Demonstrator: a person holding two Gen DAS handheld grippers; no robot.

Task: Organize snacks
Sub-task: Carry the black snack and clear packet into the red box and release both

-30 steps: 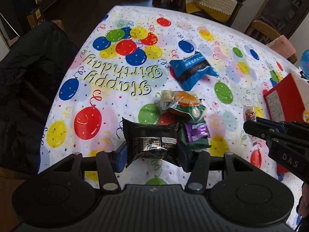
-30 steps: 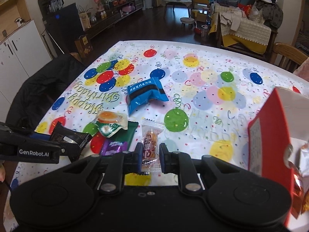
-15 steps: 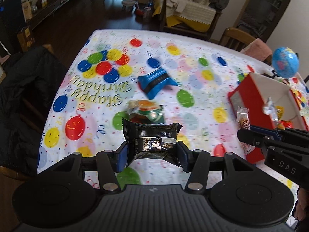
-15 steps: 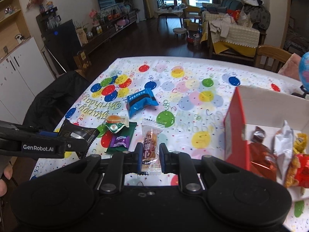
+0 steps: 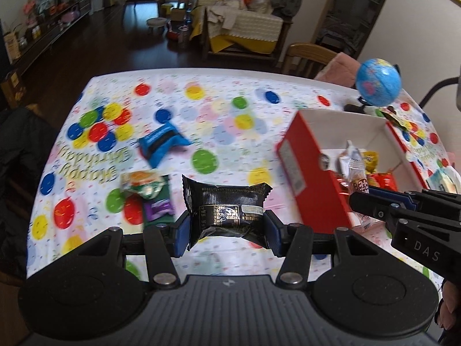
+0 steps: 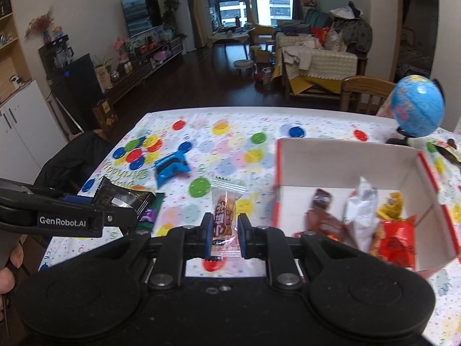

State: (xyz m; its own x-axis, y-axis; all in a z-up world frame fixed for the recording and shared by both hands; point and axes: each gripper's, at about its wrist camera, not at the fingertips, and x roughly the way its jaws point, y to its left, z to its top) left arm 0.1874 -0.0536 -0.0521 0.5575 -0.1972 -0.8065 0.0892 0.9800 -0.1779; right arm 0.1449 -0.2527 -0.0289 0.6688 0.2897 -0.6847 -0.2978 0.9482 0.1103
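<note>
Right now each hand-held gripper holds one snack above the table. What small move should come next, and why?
Probably carry the right hand-held gripper a little further right, over the red box, before opening. It is shut on the clear-wrapped snack, which hangs beside the box's open top, where other snacks already lie. The left hand-held gripper, shut on the black packet, is farther from the box and can follow.

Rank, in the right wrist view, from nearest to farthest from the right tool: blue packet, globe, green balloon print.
1. Green balloon print, just beyond the right tool, slightly left.
2. Blue packet, farther left.
3. Globe, far right, at the table's back edge.
</note>
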